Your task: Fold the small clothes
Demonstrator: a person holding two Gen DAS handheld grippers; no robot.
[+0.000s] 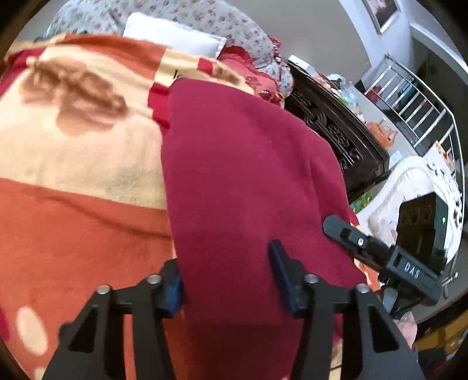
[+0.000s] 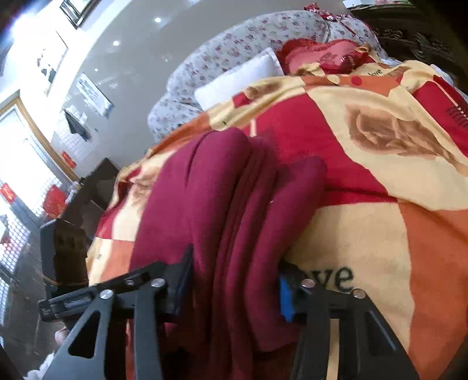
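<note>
A maroon garment (image 1: 248, 175) lies folded in a long strip on a bed blanket (image 1: 73, 204) patterned in orange, cream and red. In the left wrist view my left gripper (image 1: 228, 277) has the near end of the strip filling its gap. The cloth's edge covers its left finger, and the right finger (image 1: 280, 263) rests on top. My right gripper (image 1: 351, 236) reaches onto the strip's right edge. From the right wrist, several stacked folds of the garment (image 2: 228, 190) sit packed between the jaws of my right gripper (image 2: 235, 277). My left gripper's body (image 2: 64, 248) shows at the far left.
A white pillow (image 1: 175, 35) and a floral quilt (image 1: 204, 14) lie at the head of the bed. A dark carved wooden cabinet (image 1: 336, 131) stands close to the bed's right side, beside a white-covered seat (image 1: 409, 187). A metal railing (image 1: 424, 102) stands farther back.
</note>
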